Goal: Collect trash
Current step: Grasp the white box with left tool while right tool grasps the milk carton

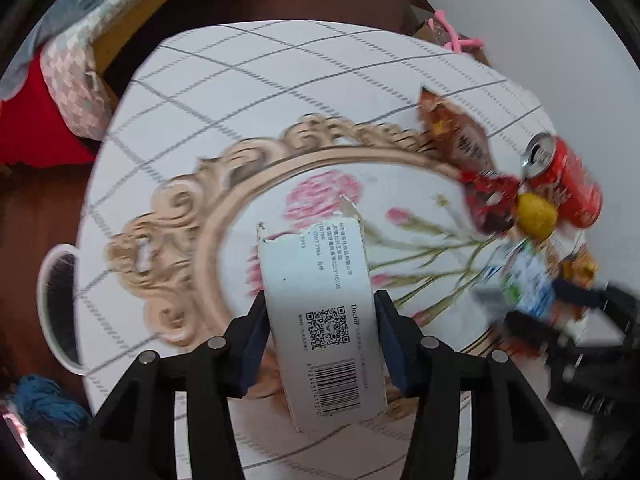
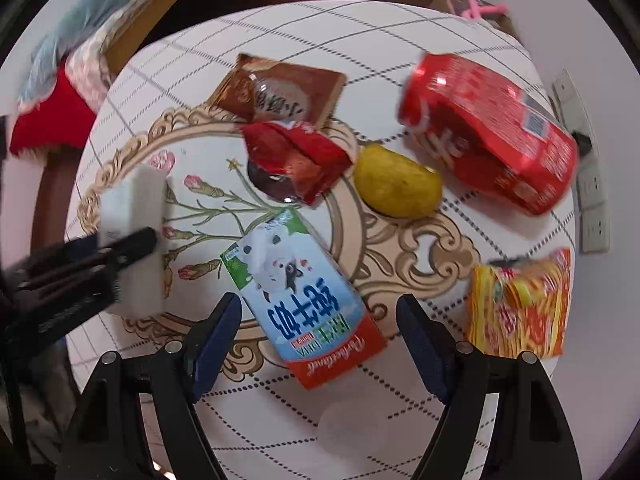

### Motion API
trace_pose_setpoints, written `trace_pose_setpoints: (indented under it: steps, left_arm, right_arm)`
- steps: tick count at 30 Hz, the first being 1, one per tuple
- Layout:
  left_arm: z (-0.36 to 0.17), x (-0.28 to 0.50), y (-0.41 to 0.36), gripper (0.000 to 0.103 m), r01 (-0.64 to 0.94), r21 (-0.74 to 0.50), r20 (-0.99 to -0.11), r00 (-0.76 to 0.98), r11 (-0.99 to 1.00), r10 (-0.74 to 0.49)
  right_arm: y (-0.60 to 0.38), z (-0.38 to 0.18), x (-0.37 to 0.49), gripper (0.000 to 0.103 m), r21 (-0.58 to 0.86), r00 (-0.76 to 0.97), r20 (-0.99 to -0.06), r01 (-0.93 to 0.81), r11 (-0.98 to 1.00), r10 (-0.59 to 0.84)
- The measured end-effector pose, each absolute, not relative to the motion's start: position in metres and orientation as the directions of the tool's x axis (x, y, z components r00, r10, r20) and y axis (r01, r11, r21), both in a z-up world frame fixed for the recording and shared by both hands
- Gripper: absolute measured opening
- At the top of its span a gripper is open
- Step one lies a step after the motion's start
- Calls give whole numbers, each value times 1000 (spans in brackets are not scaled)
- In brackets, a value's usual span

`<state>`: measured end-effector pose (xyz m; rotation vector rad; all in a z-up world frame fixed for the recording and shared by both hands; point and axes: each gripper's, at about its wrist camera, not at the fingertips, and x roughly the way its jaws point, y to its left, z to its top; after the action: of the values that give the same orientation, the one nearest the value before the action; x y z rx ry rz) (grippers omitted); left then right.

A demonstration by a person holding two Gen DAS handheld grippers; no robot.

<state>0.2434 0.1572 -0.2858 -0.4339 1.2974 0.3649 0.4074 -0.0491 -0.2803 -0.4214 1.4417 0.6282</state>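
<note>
Both cameras ride just behind their own fingers and look down and forward over the round tabletop (image 1: pixel 280 60). The left wrist view sits close above the near side, with a white carton (image 1: pixel 320 312) filling its centre towards 6 o'clock. The right wrist view hangs near the litter. They share the red can (image 1: pixel 568 184), at 3 o'clock in the left view and 2 o'clock in the right, and the yellow fruit (image 2: pixel 396 184).
</note>
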Motion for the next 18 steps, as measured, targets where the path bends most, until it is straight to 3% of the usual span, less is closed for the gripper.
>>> trace_pose_setpoints:
  steps: [5,8,10,14,18]
  left_arm:
    - [-291,221,168,47,-485,-48,-978,203,873,58]
    - [-296,218,171,47,-497,-50,-979,194,866,55]
    - [-297,214,172,47,-498,-47,-980,190,866,56]
    - [-299,220,168,47,-487,-17,-978,188,873,86]
    - [-299,219,166,47,-477,-12,-975,201,879,95]
  right_arm:
    - [-21,-291,400,81,27,53,-994,-707,707,91]
    - [-10,-299,393,65,-27,79,-996,-734,678,46]
    - [-7,-299,390,65,-11,69,-996,-698,716,52]
    - [-9,-300,384,65,170,-83,-985,-597,784,151]
    - [4,-303,369,68,62,-13,-997,-668,741,72]
